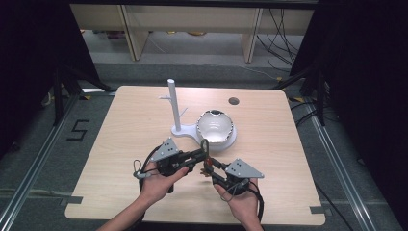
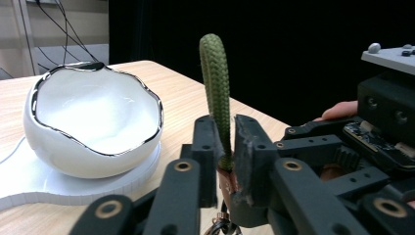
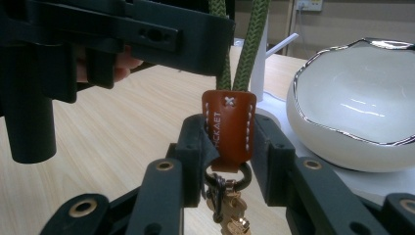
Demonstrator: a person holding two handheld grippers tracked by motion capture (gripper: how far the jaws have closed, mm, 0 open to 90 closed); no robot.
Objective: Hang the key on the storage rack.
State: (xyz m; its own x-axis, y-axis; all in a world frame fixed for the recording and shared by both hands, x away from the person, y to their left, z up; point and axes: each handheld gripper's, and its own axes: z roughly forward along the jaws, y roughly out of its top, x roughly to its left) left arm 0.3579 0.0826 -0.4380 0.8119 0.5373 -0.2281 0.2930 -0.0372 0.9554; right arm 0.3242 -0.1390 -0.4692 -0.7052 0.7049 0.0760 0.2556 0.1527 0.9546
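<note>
Standing upright, long axis vertical, the green cord loop (image 2: pixel 215 93) of the keychain points up, its brown leather tab (image 3: pixel 229 128) and brass keys (image 3: pixel 227 208) hanging below. Left gripper (image 1: pixel 202 155) is pinched tight on the cord; right gripper (image 1: pixel 210 168) is clamped on the tab. Both meet just nearside of the white bowl (image 1: pixel 216 126) on its stand (image 1: pixel 182 131), around mid-table (image 1: pixel 120 125), toward the near edge.
</note>
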